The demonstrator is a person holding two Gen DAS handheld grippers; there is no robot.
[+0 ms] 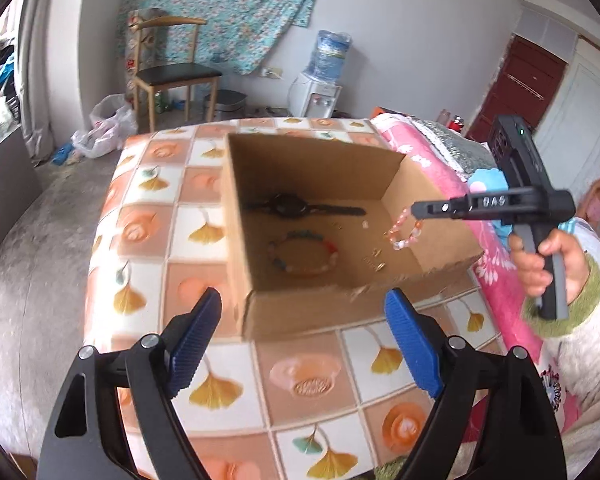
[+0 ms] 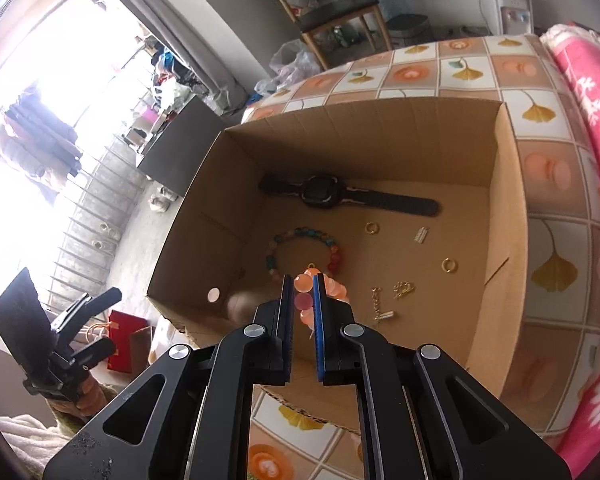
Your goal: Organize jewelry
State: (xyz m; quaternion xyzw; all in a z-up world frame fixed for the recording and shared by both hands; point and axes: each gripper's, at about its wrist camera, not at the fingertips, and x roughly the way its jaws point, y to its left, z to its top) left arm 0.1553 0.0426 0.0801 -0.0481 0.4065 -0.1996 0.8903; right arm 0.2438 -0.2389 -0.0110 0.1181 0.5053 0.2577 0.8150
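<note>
Your desk (image 1: pixel 308 360) wears a cloth with orange squares and yellow leaves, and a brown cardboard box (image 2: pixel 504 208) sits on top of it.

Look at the pink bead bracelet (image 2: pixel 332 292) first. Your right gripper (image 2: pixel 302 292) has its fingers (image 2: pixel 287 300) almost together, and they pinch the bracelet. It hangs over the near side of the box, above the floor of it, not lying down yet. From the left camera you see the bracelet (image 1: pixel 404 234) dangling from the tip of that gripper (image 1: pixel 416 209).

Down in the box lie a black watch (image 2: pixel 324 194) along the far side, a bracelet of many colours (image 2: pixel 300 256) in front of it, two small gold rings (image 2: pixel 449 265), and some tiny silver bits (image 2: pixel 404 290) near the right side.

Your left gripper (image 1: pixel 304 312) has its fingers (image 1: pixel 198 336) spread wide with nothing in them. It waits over the desk, just before the near wall of the box.

What could go wrong? If you let go too high, the beads may bounce and knock the little rings about. If you drop it where it hangs now, it may land on the many-colour bracelet and get tangled. If the beads slip sideways in the thin pinch, the bracelet could fall outside the box.

The only words you can read are the white letters "DAS" (image 1: pixel 496 201) on the side of your right gripper.

Past the desk sit a chair (image 1: pixel 172 68) and a water cooler (image 1: pixel 320 80) by the wall.
</note>
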